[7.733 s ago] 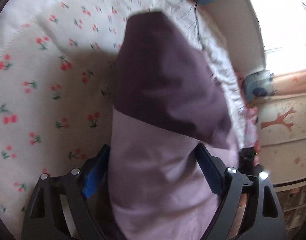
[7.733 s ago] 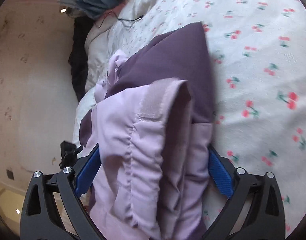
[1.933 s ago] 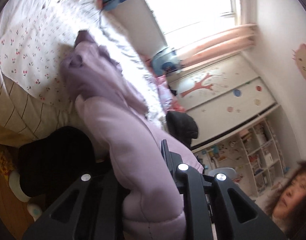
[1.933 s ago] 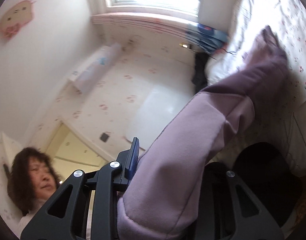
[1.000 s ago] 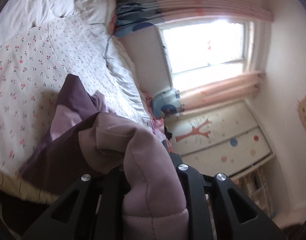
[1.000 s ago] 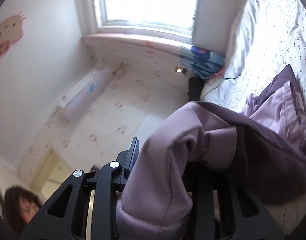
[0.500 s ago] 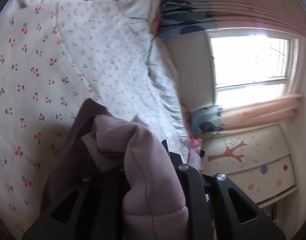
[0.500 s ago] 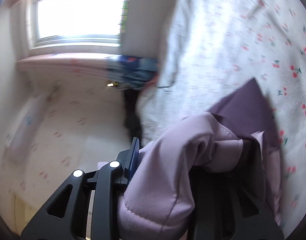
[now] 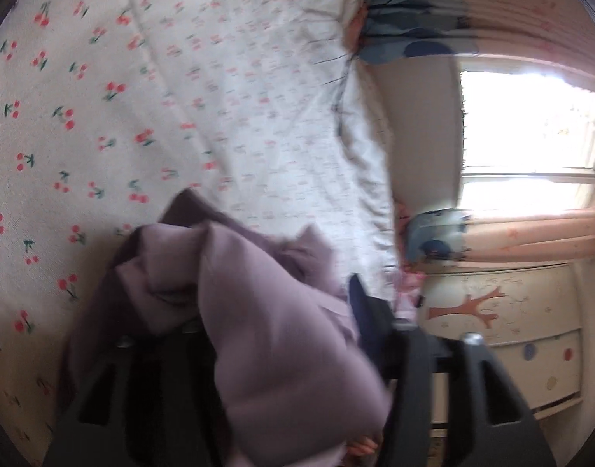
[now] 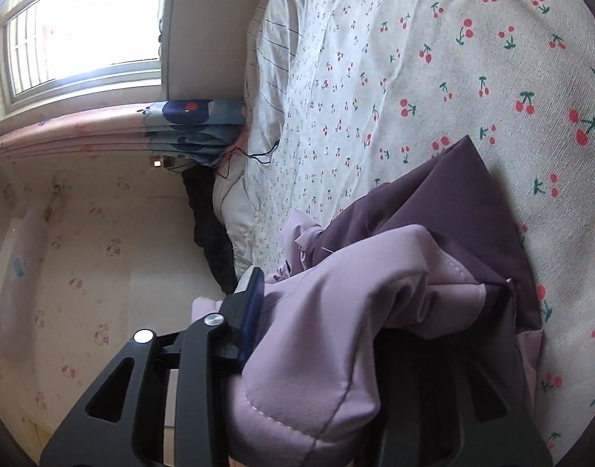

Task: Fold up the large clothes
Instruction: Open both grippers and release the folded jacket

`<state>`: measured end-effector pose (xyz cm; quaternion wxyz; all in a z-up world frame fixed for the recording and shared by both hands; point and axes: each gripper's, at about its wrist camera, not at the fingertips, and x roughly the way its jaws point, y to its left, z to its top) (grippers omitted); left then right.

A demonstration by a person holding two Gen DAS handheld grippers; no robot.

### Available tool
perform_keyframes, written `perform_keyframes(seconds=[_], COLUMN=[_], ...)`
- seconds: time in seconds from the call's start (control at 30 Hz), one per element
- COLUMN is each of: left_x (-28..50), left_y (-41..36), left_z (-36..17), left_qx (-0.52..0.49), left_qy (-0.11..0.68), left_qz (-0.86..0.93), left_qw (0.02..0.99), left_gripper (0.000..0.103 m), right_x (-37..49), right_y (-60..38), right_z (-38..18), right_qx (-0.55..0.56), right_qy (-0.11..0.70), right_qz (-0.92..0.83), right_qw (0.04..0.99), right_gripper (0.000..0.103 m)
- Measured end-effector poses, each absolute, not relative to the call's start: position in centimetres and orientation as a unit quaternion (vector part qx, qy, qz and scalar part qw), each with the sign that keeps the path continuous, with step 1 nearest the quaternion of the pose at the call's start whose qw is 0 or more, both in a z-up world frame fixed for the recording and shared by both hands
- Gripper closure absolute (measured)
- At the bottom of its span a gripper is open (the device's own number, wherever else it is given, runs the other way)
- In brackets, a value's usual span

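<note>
A padded purple jacket (image 9: 266, 330), light lilac outside and dark purple inside, lies bunched on the cherry-print bed sheet (image 9: 103, 116). Its thick lilac fold runs between the fingers of my left gripper (image 9: 251, 303). Those jaws are opening and stand wide, and the blue pad (image 9: 356, 299) is clear of the cloth. The other finger is hidden under fabric. In the right wrist view the same jacket (image 10: 336, 330) fills my right gripper (image 10: 375, 284). Its jaws are opening slightly, with the blue pad (image 10: 254, 303) still against the padding. The dark purple part (image 10: 453, 202) rests on the sheet (image 10: 453, 58).
A bright window (image 9: 531, 124) and pink curtain lie beyond the bed's far side. A cream cabinet with a tree picture (image 9: 492, 330) stands beside the bed. Blue patterned cloth (image 10: 192, 124), a black cable (image 10: 258, 155) and a dark garment (image 10: 208, 225) sit at the bed's edge by the wall.
Both grippers came down toward the bed with the jacket, which now rests on the sheet. The left jaws spread wide apart; the right jaws widened only a little.
</note>
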<state>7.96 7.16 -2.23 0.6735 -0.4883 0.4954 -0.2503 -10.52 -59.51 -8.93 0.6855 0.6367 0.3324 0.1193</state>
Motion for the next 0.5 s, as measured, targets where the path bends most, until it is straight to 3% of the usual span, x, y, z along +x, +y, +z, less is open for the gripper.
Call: perform_keyframes(seconds=[0.03, 0.07, 0.13, 0.2, 0.27, 0.37, 0.5], left_x=[7.3, 6.6, 5.1, 3.4, 0.6, -1.9, -3.2], left_y=[7.6, 7.9, 7.9, 7.4, 4.7, -1.1, -8.6], left_z=[-0.4, 1.6, 5.6, 8.6, 11.8, 11.9, 7.9], left_qx=[-0.505, -0.514, -0.489, -0.460, -0.371, -0.231, -0.097], left_qy=[0.474, 0.452, 0.420, 0.395, 0.381, 0.427, 0.461], left_qz=[-0.270, -0.292, -0.326, -0.366, -0.411, -0.420, -0.397], left_qw=[0.668, 0.668, 0.691, 0.706, 0.741, 0.767, 0.787], left_gripper=[0.026, 0.018, 0.014, 0.007, 0.007, 0.007, 0.007], right_x=[-10.5, -10.5, -10.2, -10.3, -10.3, -10.5, -10.9], right_y=[-59.4, -59.3, -59.1, -59.1, -59.2, -58.1, -51.6], right_z=[-8.7, -8.2, -6.8, -5.8, -5.3, -3.3, 0.9], right_qx=[0.640, 0.641, 0.635, 0.625, 0.623, 0.590, 0.356], right_qy=[0.329, 0.323, 0.318, 0.322, 0.328, 0.333, 0.411], right_qz=[0.124, 0.131, 0.138, 0.136, 0.124, 0.127, 0.120], right_qw=[0.683, 0.684, 0.690, 0.698, 0.699, 0.724, 0.831], right_gripper=[0.045, 0.039, 0.020, 0.017, 0.013, 0.009, 0.008])
